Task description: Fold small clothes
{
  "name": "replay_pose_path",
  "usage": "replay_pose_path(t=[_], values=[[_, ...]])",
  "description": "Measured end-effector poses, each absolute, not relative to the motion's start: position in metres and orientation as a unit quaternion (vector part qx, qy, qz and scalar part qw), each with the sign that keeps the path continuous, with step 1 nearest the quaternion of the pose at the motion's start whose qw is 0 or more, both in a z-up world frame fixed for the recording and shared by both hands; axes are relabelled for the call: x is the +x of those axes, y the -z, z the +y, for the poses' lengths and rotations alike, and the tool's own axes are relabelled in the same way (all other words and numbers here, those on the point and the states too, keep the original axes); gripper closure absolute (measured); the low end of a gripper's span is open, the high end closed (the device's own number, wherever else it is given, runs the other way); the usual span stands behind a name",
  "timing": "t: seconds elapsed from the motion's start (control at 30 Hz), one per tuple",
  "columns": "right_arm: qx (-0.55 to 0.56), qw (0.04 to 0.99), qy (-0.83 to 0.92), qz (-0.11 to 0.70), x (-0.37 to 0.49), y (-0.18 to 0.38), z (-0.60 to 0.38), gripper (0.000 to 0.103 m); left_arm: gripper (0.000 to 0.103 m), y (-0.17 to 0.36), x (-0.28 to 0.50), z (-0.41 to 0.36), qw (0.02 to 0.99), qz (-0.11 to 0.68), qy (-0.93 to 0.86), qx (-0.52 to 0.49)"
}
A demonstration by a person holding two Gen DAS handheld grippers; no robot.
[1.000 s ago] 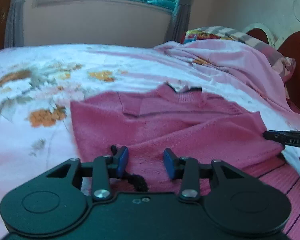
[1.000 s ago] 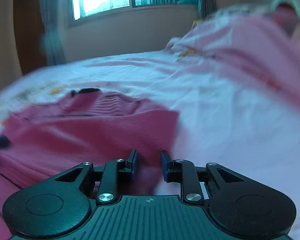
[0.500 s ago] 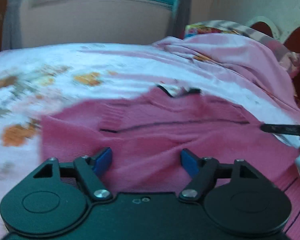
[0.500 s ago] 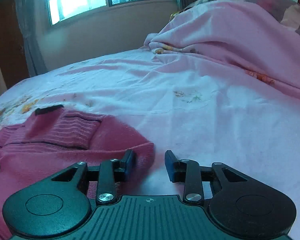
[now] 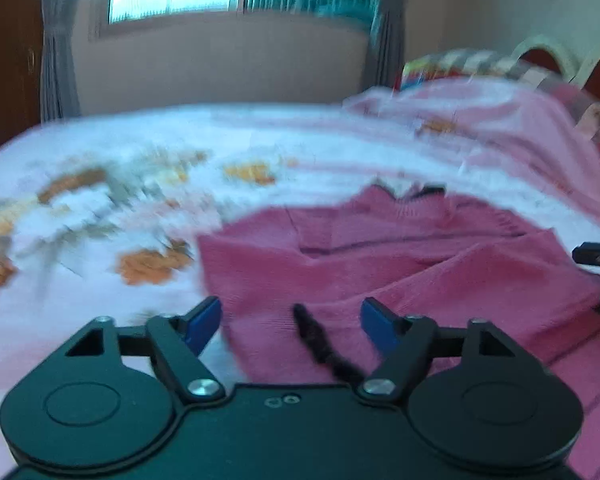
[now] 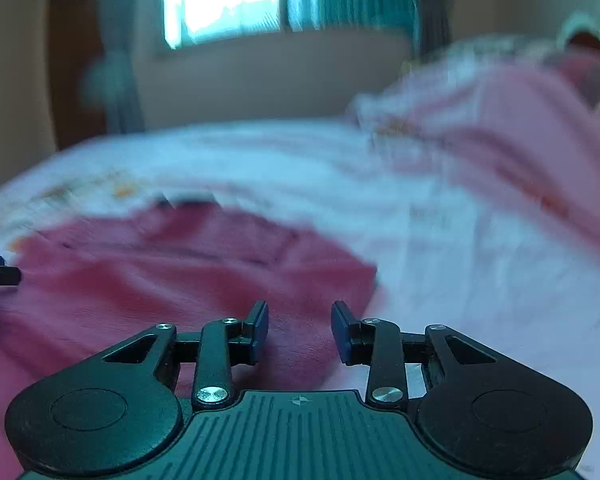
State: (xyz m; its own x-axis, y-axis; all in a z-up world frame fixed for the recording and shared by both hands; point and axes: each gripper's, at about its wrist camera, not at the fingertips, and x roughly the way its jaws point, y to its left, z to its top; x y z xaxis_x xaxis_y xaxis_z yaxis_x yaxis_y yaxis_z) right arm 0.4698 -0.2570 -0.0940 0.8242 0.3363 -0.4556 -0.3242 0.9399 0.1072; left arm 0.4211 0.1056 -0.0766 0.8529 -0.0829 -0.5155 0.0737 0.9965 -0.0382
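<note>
Left wrist: the left gripper (image 5: 292, 320) is opening its jaws over the sweater (image 5: 400, 264) on the bed (image 5: 100, 152); nothing is pinched. Clear the black tie (image 5: 324, 348) before regripping.

Right wrist: the right gripper (image 6: 300, 330) has its jaws partly spread, astride the sweater's edge and not pinching. Blanket (image 6: 500, 120) well apart.

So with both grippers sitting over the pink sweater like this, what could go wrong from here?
1. The left gripper is opening with nothing pinched, so the folded pink sweater may slump and lose its fold.
2. A black cord lies on the knit between the left pads; the next pinch could catch it instead of the sweater.
3. The right gripper hangs open over the sweater's edge beside the bedsheet; closing low might grab sheet along with knit.
</note>
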Motion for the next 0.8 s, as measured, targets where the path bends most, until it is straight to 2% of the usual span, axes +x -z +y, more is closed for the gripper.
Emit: replay_pose_path(t=[0.07,0.1,0.13,0.23,0.33,0.47,0.67,0.73,0.8], values=[[0.016,0.954,-0.190,0.232,0.453,0.095,-0.259,0.068,0.015,0.087,0.420,0.108,0.956,0.292,0.027,0.013],[-0.006,0.948,-0.180,0.262,0.455,0.107,-0.253,0.067,0.012,0.099,0.427,0.108,0.945,0.327,0.024,0.021],[-0.024,0.938,-0.164,0.304,0.467,0.125,-0.247,0.063,0.012,0.101,0.426,0.109,0.946,0.322,0.028,0.012],[0.046,0.936,-0.144,0.317,0.465,0.111,-0.261,0.060,0.018,0.083,0.418,0.114,0.945,0.327,0.023,-0.006],[0.090,0.941,-0.164,0.282,0.425,0.085,-0.285,0.060,0.015,0.064,0.380,0.124,0.946,0.320,0.056,-0.002],[0.125,0.923,-0.203,0.302,0.355,0.076,-0.316,0.060,0.015,0.062,0.302,0.142,0.930,0.346,0.118,-0.044],[0.201,0.883,-0.200,0.375,0.250,0.093,-0.341,0.060,0.034,0.081,0.201,0.156,0.895,0.388,0.166,-0.144],[0.233,0.874,-0.196,0.378,0.227,0.095,-0.344,0.061,0.050,0.086,0.181,0.159,0.882,0.397,0.171,-0.186],[0.260,0.866,-0.198,0.379,0.209,0.094,-0.344,0.061,0.060,0.090,0.171,0.163,0.869,0.406,0.182,-0.217]])
